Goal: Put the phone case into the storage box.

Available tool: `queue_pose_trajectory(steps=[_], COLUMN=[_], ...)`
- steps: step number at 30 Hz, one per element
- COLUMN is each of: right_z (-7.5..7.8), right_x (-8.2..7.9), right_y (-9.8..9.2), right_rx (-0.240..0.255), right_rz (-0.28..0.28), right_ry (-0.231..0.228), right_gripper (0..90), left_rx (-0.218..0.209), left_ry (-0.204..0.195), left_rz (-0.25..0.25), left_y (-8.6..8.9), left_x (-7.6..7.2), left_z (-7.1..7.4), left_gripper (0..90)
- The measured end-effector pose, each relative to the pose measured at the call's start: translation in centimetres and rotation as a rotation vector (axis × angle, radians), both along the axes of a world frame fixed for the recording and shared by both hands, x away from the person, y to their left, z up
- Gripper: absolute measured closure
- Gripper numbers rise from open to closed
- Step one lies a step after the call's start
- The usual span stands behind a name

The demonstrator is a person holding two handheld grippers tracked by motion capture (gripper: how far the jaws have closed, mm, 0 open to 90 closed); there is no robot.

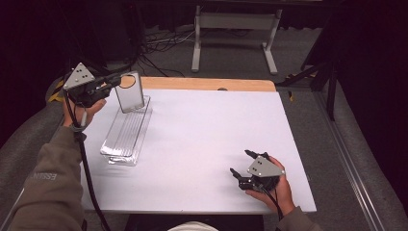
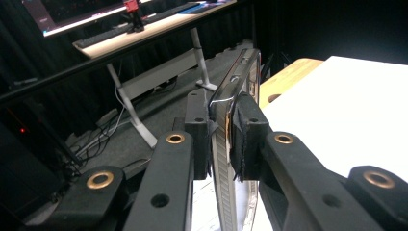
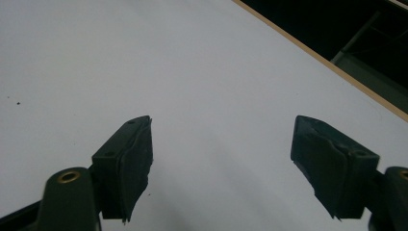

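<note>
My left gripper (image 1: 117, 83) is at the table's far left corner, shut on the upper edge of a clear flat plastic panel (image 1: 130, 92) that it holds upright and slightly tilted. In the left gripper view the pads (image 2: 248, 134) pinch that panel's thin rim (image 2: 235, 82) between them. Below the panel a clear ribbed tray (image 1: 126, 137) lies on the white table top (image 1: 207, 139), and the panel's lower edge meets the tray's far end. My right gripper (image 1: 242, 162) rests low near the front right of the table. Its jaws stand open in the right gripper view (image 3: 221, 154) over bare white surface, with nothing between them.
A strip of bare wood (image 1: 207, 83) runs along the table's far edge. Beyond it stand a white desk frame (image 1: 235, 29) and loose cables (image 1: 159, 43) on grey carpet. A black cable (image 1: 86, 173) trails from the left gripper along the person's sleeve.
</note>
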State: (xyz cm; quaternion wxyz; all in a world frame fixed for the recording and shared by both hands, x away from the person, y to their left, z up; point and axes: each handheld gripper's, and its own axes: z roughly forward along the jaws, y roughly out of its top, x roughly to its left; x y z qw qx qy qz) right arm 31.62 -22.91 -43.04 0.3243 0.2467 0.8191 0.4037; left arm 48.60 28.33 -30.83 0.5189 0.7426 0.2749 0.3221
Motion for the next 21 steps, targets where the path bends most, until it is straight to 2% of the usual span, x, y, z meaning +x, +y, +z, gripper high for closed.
queue_pose_trajectory(steps=[3,8,11,16,18,21], right_z=[-0.2,-0.4,-0.5,-0.8,-1.0,-1.1], right_x=[0.1,0.1,0.2,0.4,0.5,0.6], right_y=[0.0,0.1,0.2,0.5,0.5,0.6], right_rx=[0.010,-0.003,-0.003,-0.014,-0.020,-0.023], right_rz=[-0.007,-0.015,-0.018,-0.013,-0.012,-0.012], right_ry=[0.019,0.020,0.028,0.039,0.046,0.051], right_gripper=[23.5,23.5,23.5,23.7,23.7,23.7], left_rx=[-0.011,-0.026,-0.030,-0.022,-0.004,-0.008], left_ry=[0.015,0.044,0.045,0.064,0.078,0.092], left_rz=[0.009,0.013,0.012,0.004,-0.004,-0.014], left_y=[0.3,0.6,0.5,0.3,0.0,-0.5], left_x=[0.8,2.2,2.9,3.9,4.1,4.5], left_z=[-0.7,-2.0,-3.1,-4.1,-4.5,-5.2], left_gripper=[79.5,79.5,79.5,79.5,79.5,79.4])
